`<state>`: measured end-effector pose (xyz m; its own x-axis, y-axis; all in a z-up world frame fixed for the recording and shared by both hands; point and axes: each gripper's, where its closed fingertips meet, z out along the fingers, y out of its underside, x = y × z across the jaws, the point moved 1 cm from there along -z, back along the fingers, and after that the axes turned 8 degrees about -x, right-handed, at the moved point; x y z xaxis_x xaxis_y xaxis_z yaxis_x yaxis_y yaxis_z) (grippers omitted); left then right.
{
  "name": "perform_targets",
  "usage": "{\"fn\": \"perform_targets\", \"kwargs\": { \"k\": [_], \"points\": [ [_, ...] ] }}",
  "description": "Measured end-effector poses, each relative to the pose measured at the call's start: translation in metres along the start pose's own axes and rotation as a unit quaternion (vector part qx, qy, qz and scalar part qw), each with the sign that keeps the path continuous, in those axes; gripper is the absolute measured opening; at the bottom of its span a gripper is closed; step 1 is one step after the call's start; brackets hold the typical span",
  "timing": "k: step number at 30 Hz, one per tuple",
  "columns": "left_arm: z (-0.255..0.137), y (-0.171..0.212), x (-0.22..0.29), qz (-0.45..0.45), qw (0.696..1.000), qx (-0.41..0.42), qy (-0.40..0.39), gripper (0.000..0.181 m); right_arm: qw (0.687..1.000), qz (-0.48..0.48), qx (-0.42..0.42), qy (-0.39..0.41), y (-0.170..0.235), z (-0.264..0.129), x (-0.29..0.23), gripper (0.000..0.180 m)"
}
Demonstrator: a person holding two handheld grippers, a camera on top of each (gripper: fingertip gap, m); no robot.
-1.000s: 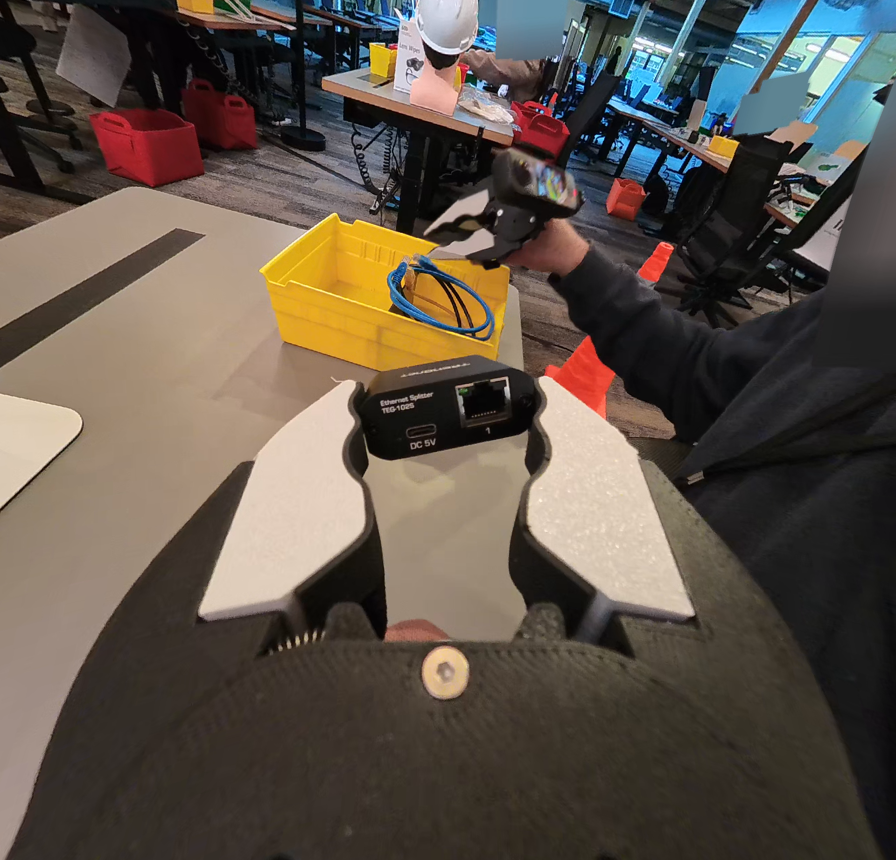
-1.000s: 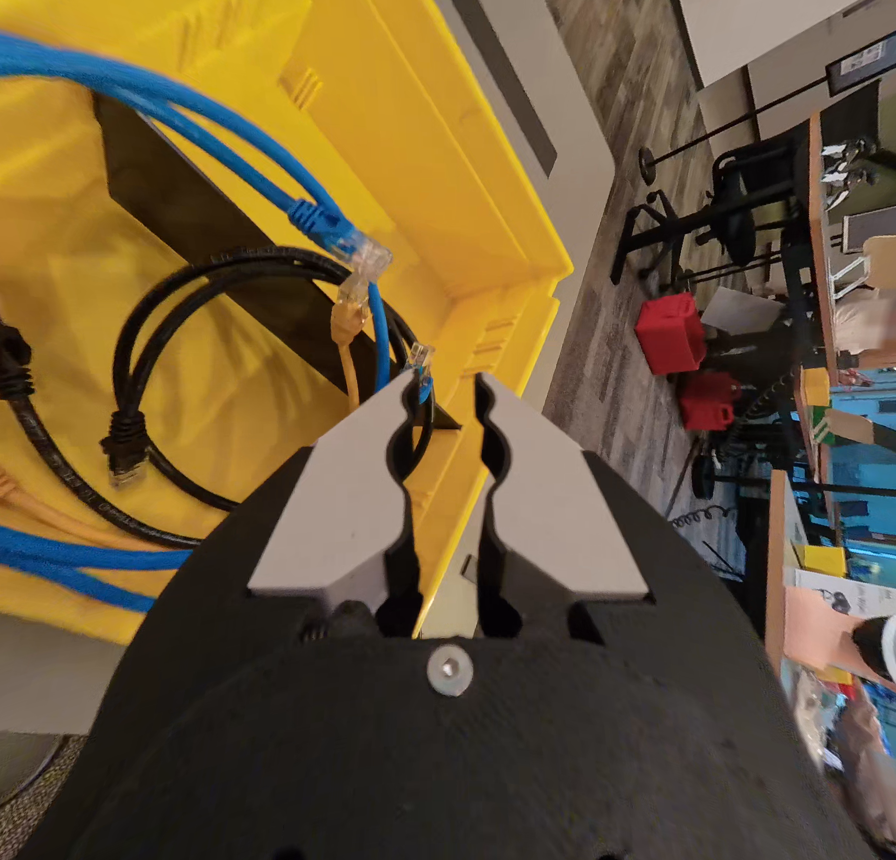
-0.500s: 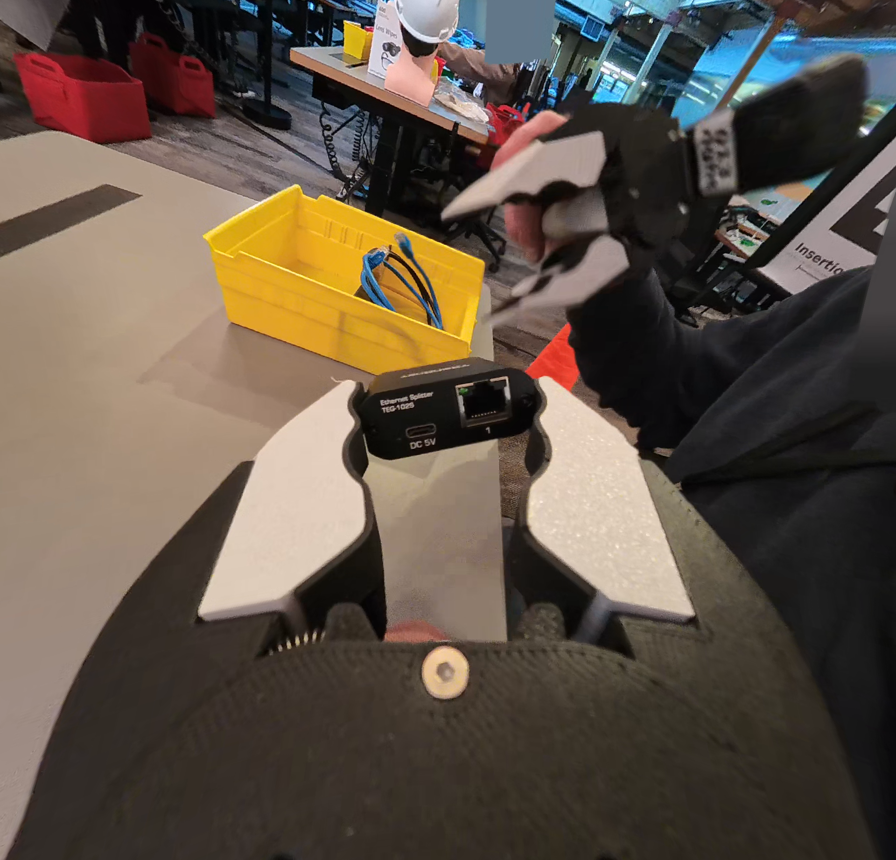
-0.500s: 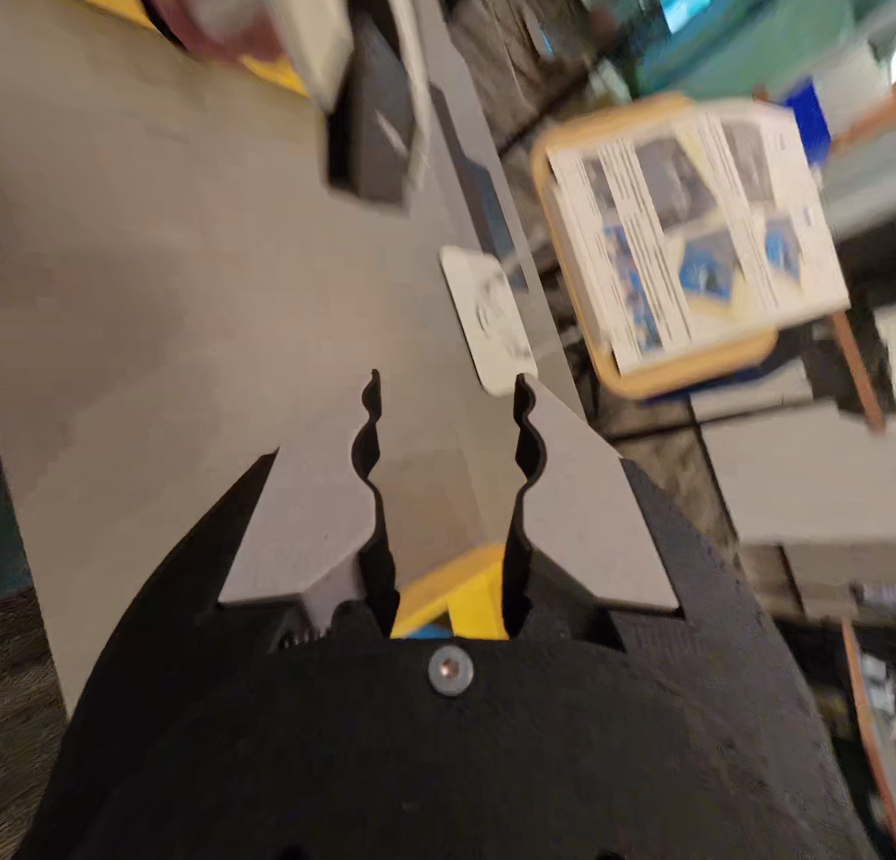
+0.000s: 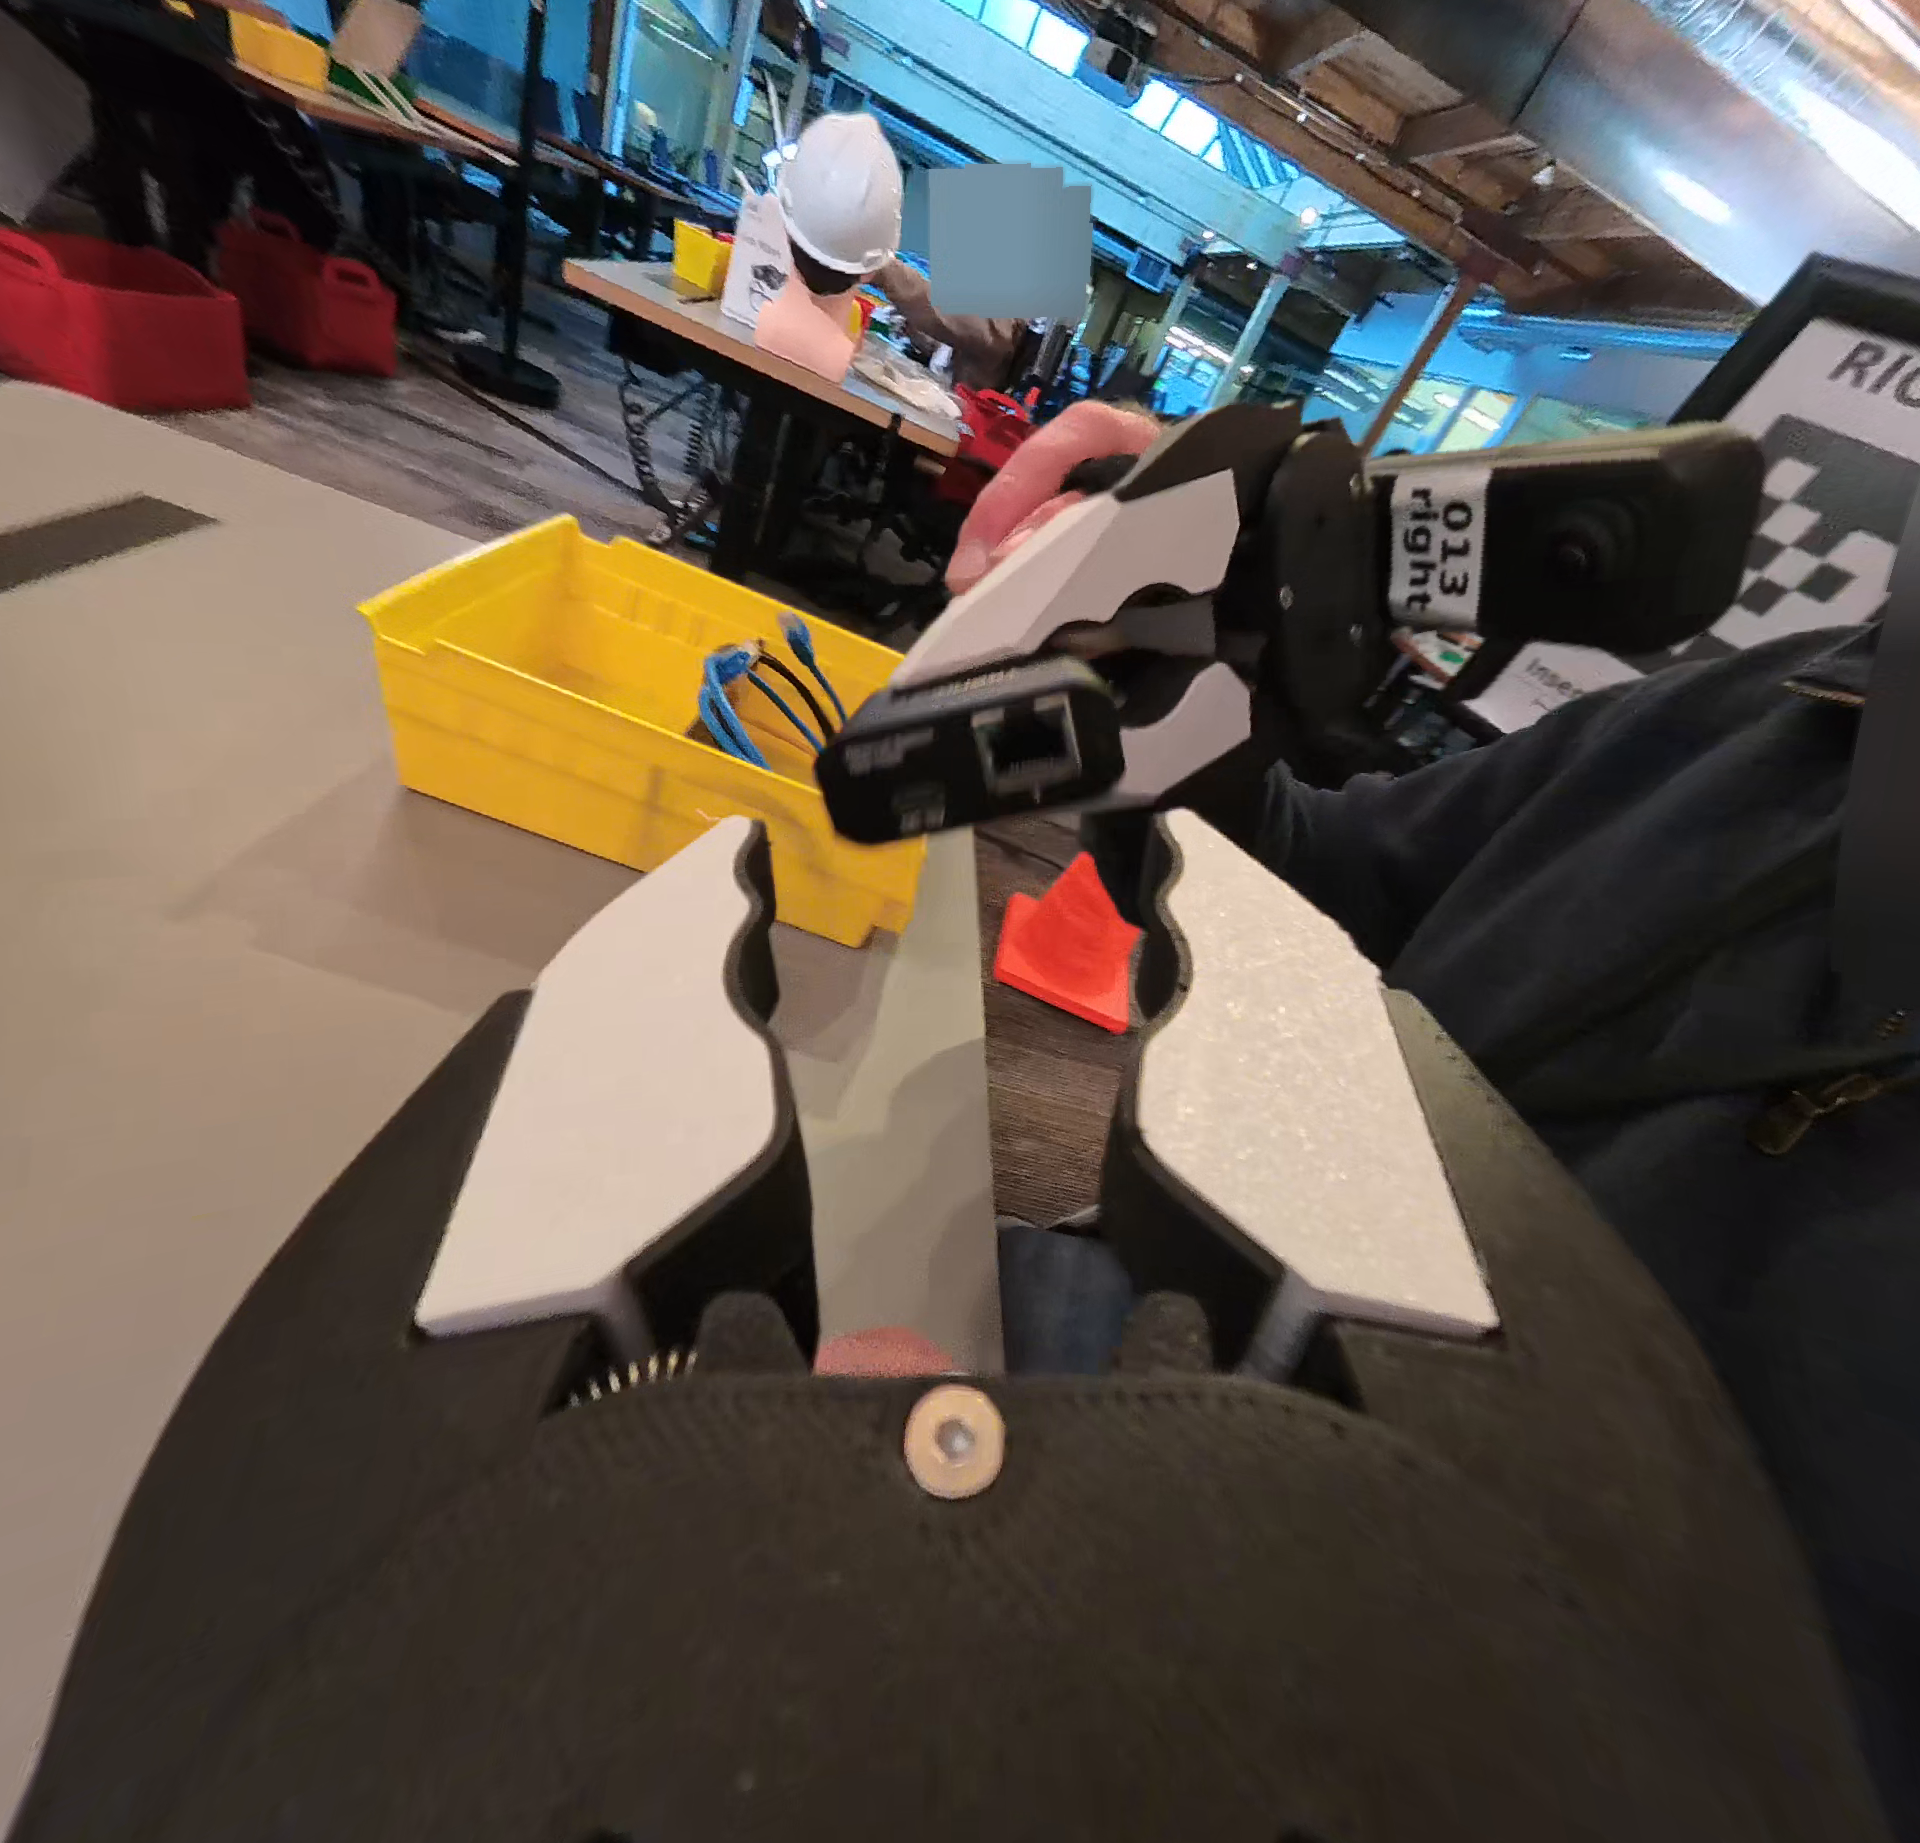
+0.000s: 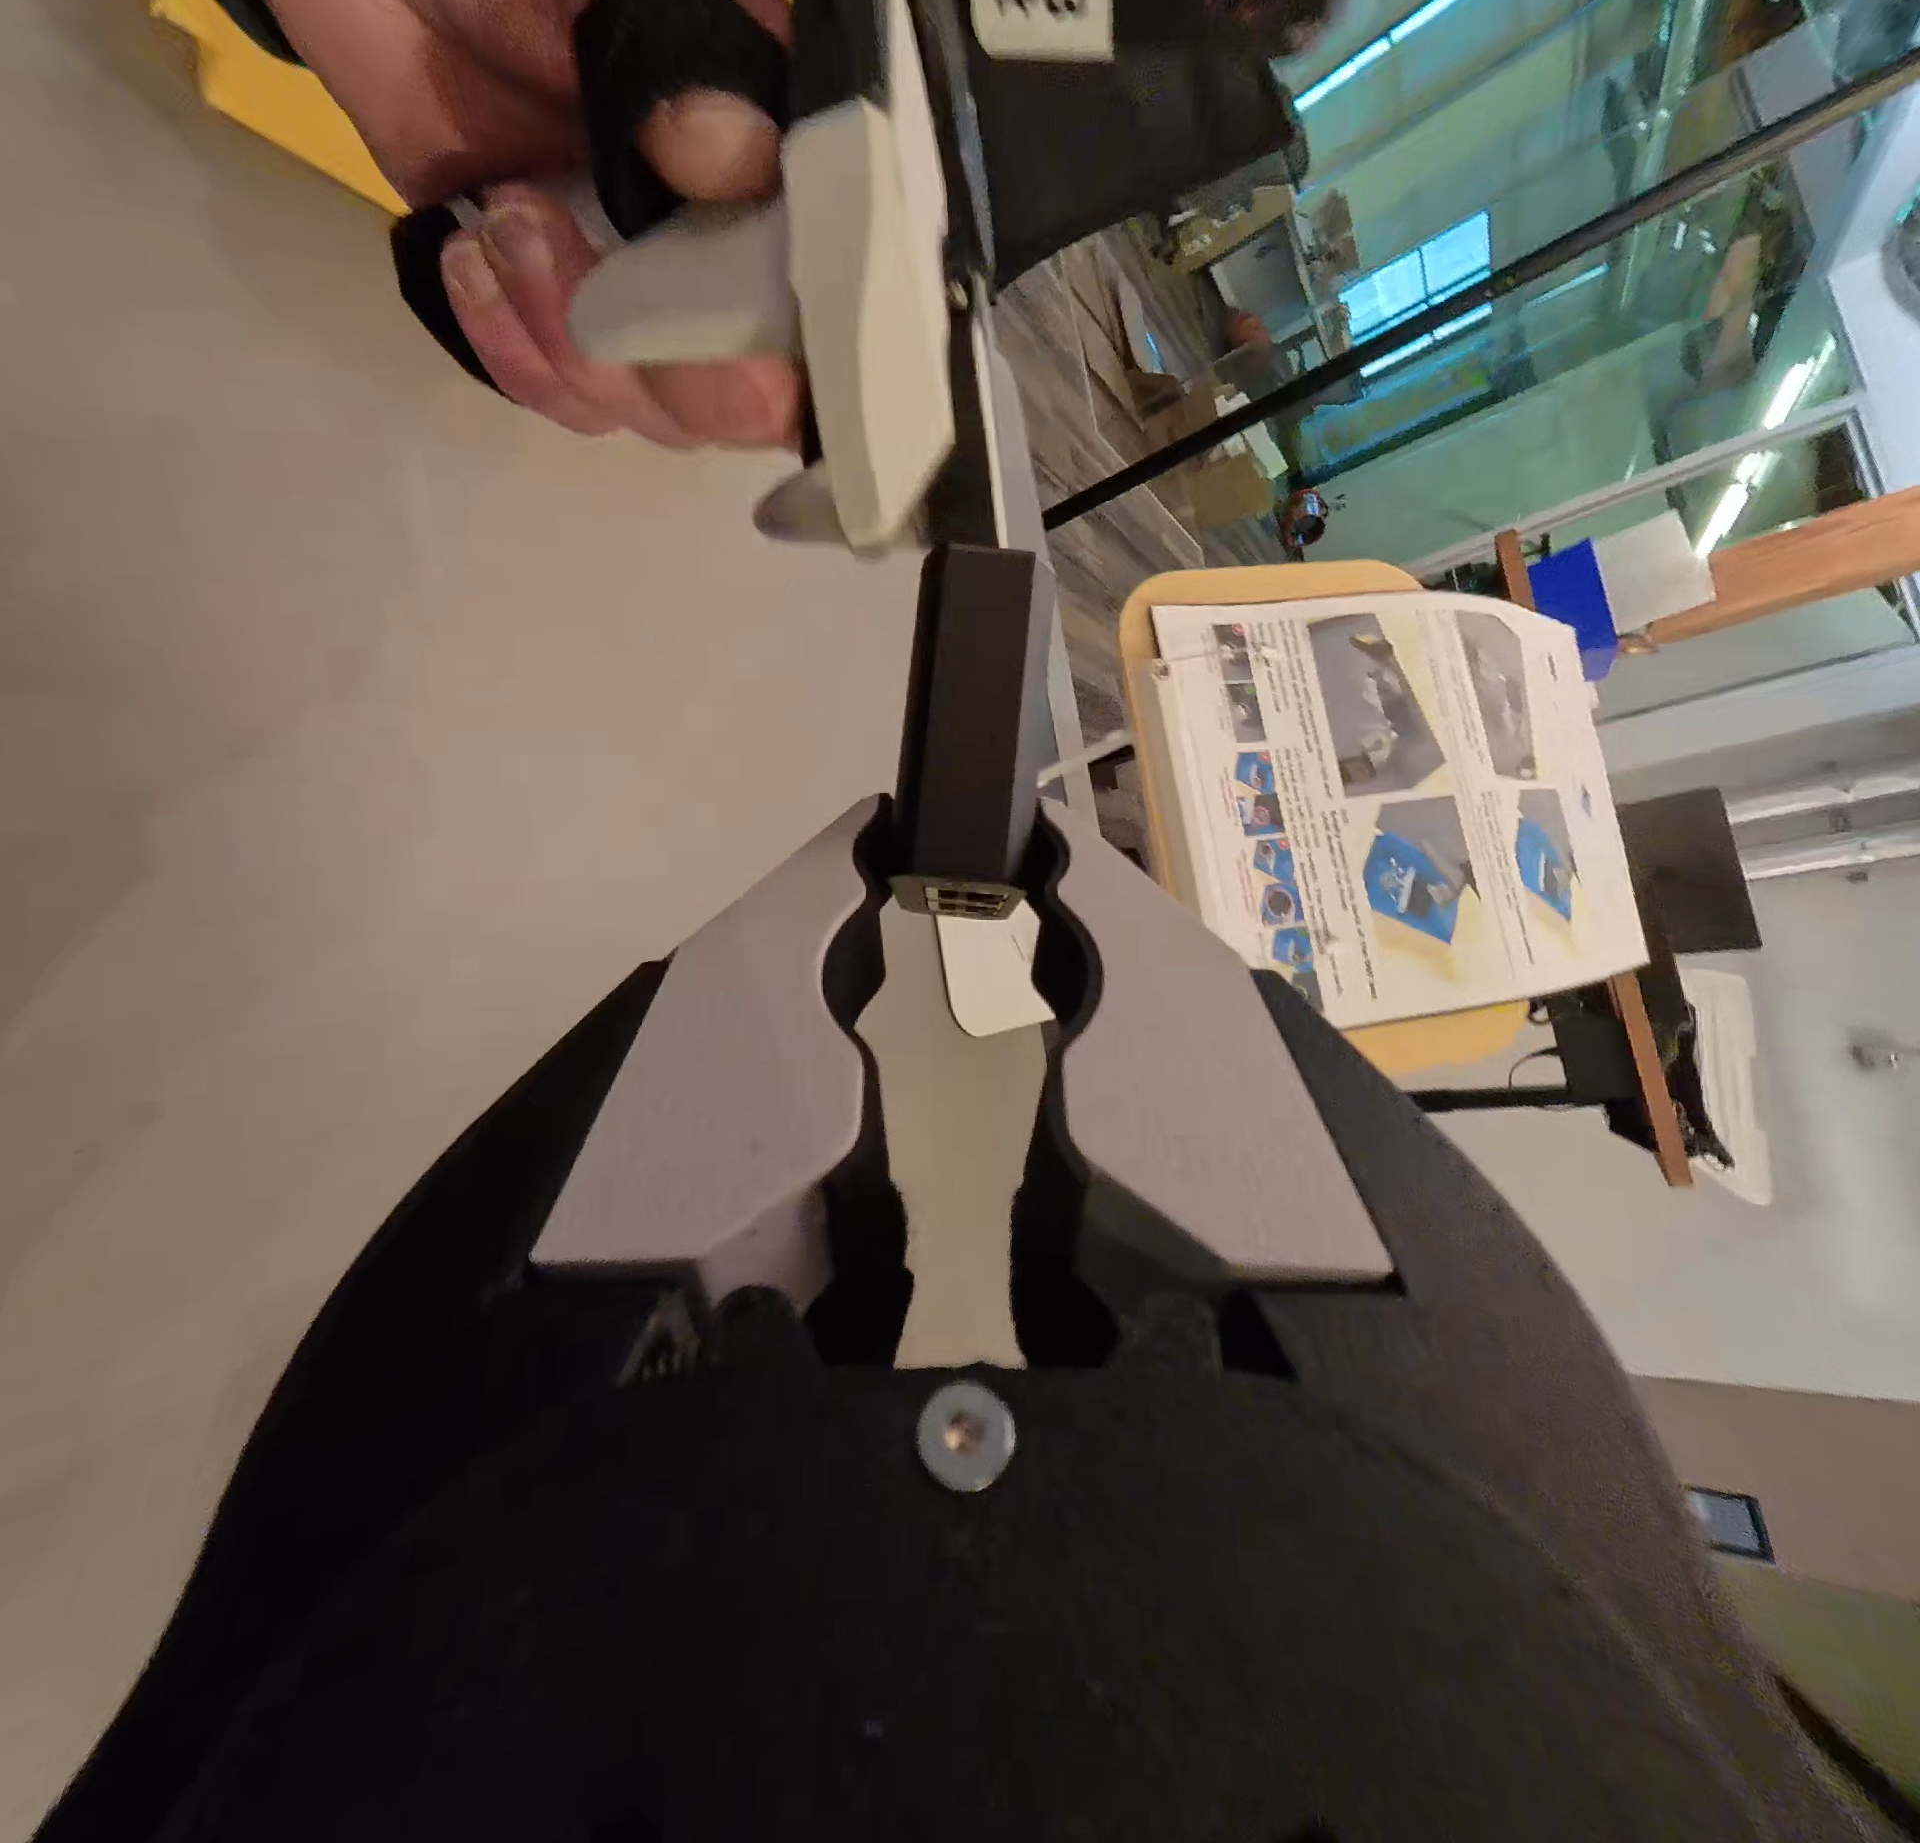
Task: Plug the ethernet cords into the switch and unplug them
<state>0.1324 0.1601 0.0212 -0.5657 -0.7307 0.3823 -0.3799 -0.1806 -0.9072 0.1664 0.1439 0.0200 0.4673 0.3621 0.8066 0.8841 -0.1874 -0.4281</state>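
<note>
The black ethernet switch (image 5: 971,749) hangs in the air above the grey table (image 5: 208,858), port face toward my left wrist view. My right gripper (image 6: 961,832) is shut on it, both pads pressed on its sides at the multi-port end (image 6: 971,713). In the left wrist view the right gripper (image 5: 1039,702) clamps the switch from the right. My left gripper (image 5: 948,837) is open and empty, its tips just below the switch and apart from it. Blue and black ethernet cords (image 5: 727,713) lie in the yellow bin (image 5: 540,692).
A red cone (image 5: 1070,941) stands on the floor past the table's edge. A white pad (image 6: 987,983) lies on the table. A clipboard with a printed sheet (image 6: 1403,806) stands beside the table. A person's dark sleeve (image 5: 1558,858) is at the right. The grippers are tip to tip, or close to it.
My right gripper left the yellow bin empty, swung over and shut on the switch. My left gripper opened off the switch, which now sits higher, in the right gripper's grasp.
</note>
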Motion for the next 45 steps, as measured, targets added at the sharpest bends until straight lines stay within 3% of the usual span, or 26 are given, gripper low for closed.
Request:
{"fn": "perform_targets", "kwargs": {
  "k": [4, 10, 15, 21, 27, 39, 42, 45],
  "points": [
    [-0.030, -0.021, -0.004, 0.049, 0.996, -0.003, -0.074, 0.069, 0.996, 0.051, -0.059, 0.036, 0.044, -0.020, 0.043, 0.022],
    [-0.102, -0.030, -0.013, 0.111, 0.963, -0.041, -0.242, 0.068, 0.957, 0.156, -0.242, 0.043, 0.178, -0.041, 0.091, 0.023],
    [-0.194, 0.003, -0.029, 0.091, 0.920, -0.064, -0.377, 0.068, 0.909, 0.216, -0.356, 0.024, 0.268, -0.056, 0.097, 0.022],
    [-0.295, 0.047, -0.042, 0.020, 0.870, -0.067, -0.489, 0.069, 0.860, 0.265, -0.436, -0.020, 0.333, -0.061, 0.085, 0.022],
    [-0.347, 0.075, -0.054, -0.035, 0.844, -0.069, -0.531, 0.070, 0.812, 0.310, -0.489, -0.072, 0.379, -0.060, 0.061, 0.022],
    [-0.350, 0.104, -0.075, -0.068, 0.830, -0.123, -0.539, 0.073, 0.727, 0.337, -0.564, -0.199, 0.436, -0.009, -0.014, 0.022],
    [-0.354, 0.104, -0.074, -0.070, 0.827, -0.123, -0.544, 0.073, 0.730, 0.360, -0.529, -0.241, 0.421, 0.002, -0.021, 0.036],
    [-0.360, 0.106, -0.074, -0.073, 0.823, -0.126, -0.549, 0.073, 0.754, 0.385, -0.481, -0.227, 0.404, 0.004, -0.004, 0.032]
  ]
}}
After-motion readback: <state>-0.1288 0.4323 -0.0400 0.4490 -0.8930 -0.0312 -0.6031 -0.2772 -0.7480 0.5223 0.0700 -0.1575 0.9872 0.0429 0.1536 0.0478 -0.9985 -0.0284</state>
